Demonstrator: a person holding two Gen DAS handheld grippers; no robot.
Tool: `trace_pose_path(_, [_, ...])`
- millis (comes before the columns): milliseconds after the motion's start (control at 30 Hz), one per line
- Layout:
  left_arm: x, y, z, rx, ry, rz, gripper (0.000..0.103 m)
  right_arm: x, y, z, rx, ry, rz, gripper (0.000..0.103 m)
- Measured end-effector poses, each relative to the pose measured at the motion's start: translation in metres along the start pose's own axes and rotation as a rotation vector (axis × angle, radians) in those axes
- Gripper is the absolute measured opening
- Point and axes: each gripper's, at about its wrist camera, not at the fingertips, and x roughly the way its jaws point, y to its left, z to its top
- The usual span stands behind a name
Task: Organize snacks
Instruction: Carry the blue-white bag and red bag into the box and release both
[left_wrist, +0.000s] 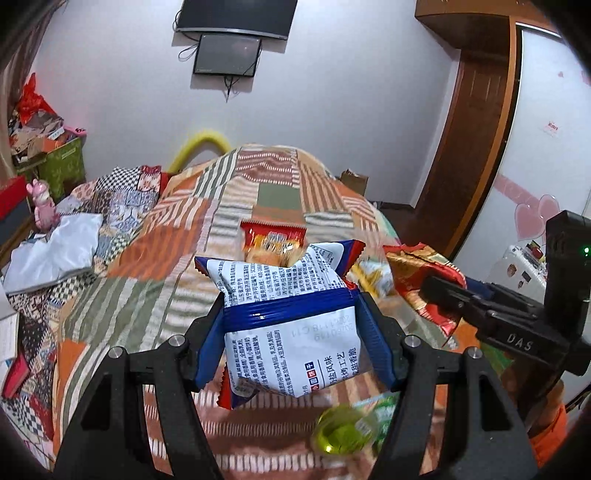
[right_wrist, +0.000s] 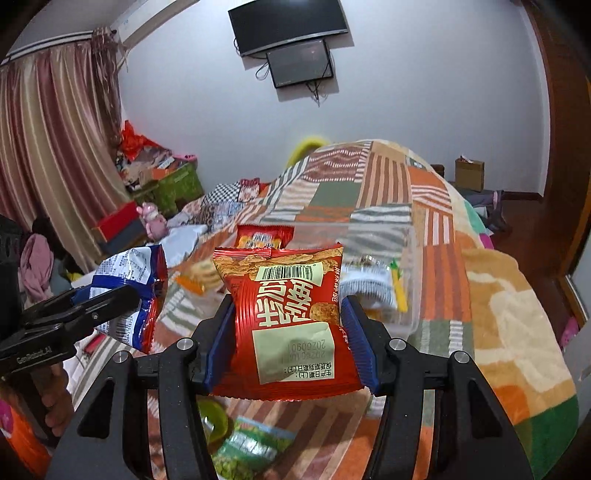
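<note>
Holding two snack packs up off the bed at once, so this looks like the carry step of the tidy-up. The left gripper (left_wrist: 291, 325) is clamped on a blue-and-white packet (left_wrist: 288, 314), its blue pads pressing both sides of it, and the right gripper (right_wrist: 290, 339) is clenched the same way on a red packet (right_wrist: 288, 317). Both packs hang in the air above the patchwork blanket (right_wrist: 436, 229), clear of everything under them.

My guess is the next move needs a drop spot. There seems to be a clear plastic tub (right_wrist: 413, 317) just past the red pack, with a few small wrapped bits in it, though it's blurry so I can't swear to it. Getting both packs there means keeping the two grippers from bumping, since they sit close side by side.

Other stuff lying around: another red snack bag (right_wrist: 264, 236) further up the bed, a green pack (right_wrist: 243, 446) and a round green thing (left_wrist: 341, 432) down near the grippers, and a pink toy (left_wrist: 42, 205) off to the side. None of it really blocks the way.
</note>
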Motion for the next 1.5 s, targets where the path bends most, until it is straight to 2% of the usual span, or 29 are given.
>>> trace_pose_path(400, [0.047,-0.010,0.036,0.024,0.018,0.028,0.066,0.018,-0.014,0.031,0.017,-0.041,0.002,0.053])
trace_pose_path(800, [0.106,-0.007,0.055,0.034,0.079,0.070,0.066,0.056,-0.028,0.045,0.010,0.009,-0.028,0.053])
trace_pose_path(1133, [0.148,-0.004,0.057,0.032,0.137,0.090,0.066,0.086,-0.031,0.042,0.001,0.067,-0.059,0.053])
trace_pose_path(1500, [0.160,0.000,0.055,0.000,0.175,0.071,0.069,0.092,-0.030,0.042,-0.023,0.083,-0.085,0.056])
